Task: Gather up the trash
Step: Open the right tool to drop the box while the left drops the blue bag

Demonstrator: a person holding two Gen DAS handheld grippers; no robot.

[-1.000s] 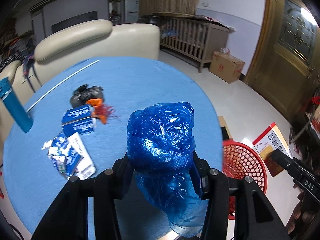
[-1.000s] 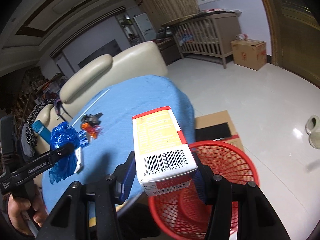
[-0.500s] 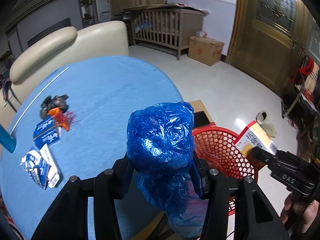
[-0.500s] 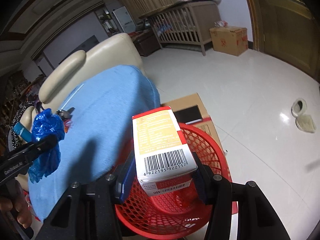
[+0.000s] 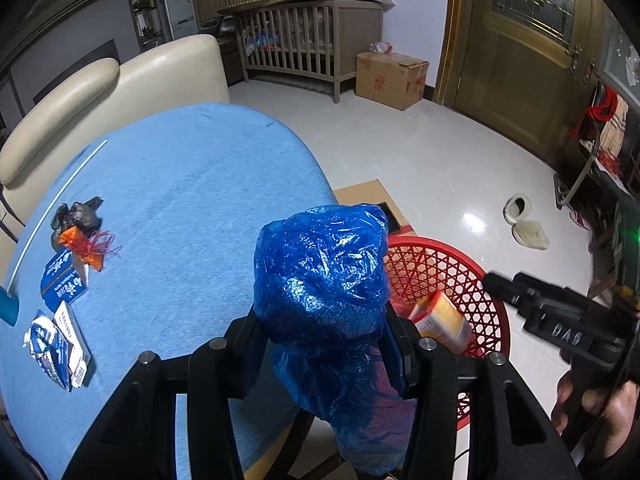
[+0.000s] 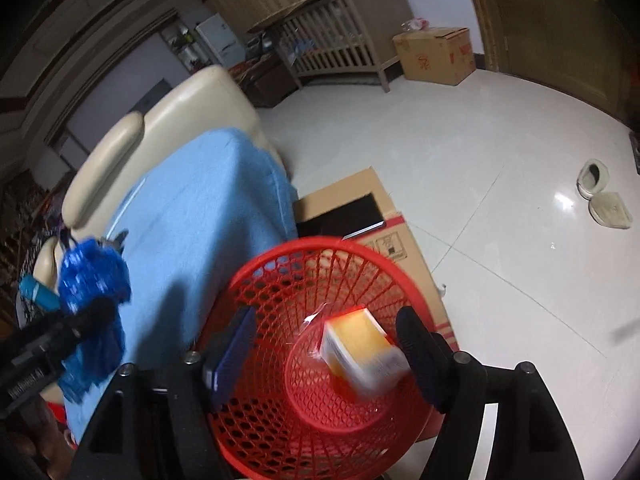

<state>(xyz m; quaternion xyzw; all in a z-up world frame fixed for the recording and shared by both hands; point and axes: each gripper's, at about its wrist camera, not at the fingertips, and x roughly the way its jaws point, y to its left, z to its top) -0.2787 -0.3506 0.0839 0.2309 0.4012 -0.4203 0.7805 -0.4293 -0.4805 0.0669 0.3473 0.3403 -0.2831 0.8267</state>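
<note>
My left gripper (image 5: 324, 344) is shut on a crumpled blue plastic bag (image 5: 320, 276) and holds it above the table's near edge, beside the red mesh basket (image 5: 472, 276). My right gripper (image 6: 328, 344) is open above the basket (image 6: 280, 420). The yellow and red carton (image 6: 362, 350) is loose between its fingers, blurred, inside the basket; it also shows in the left wrist view (image 5: 442, 320). The bag shows at the left of the right wrist view (image 6: 92, 276).
On the blue round table (image 5: 180, 200) lie a black and orange wrapper (image 5: 80, 228), a blue box (image 5: 64, 282) and torn blue-white packaging (image 5: 56, 344). A flat cardboard box (image 6: 360, 216) lies by the basket. A cream sofa (image 5: 120, 80) stands behind the table.
My right gripper has opened over the basket and let go of the carton, which is dropping in. My left gripper has swung the blue bag towards the basket.
</note>
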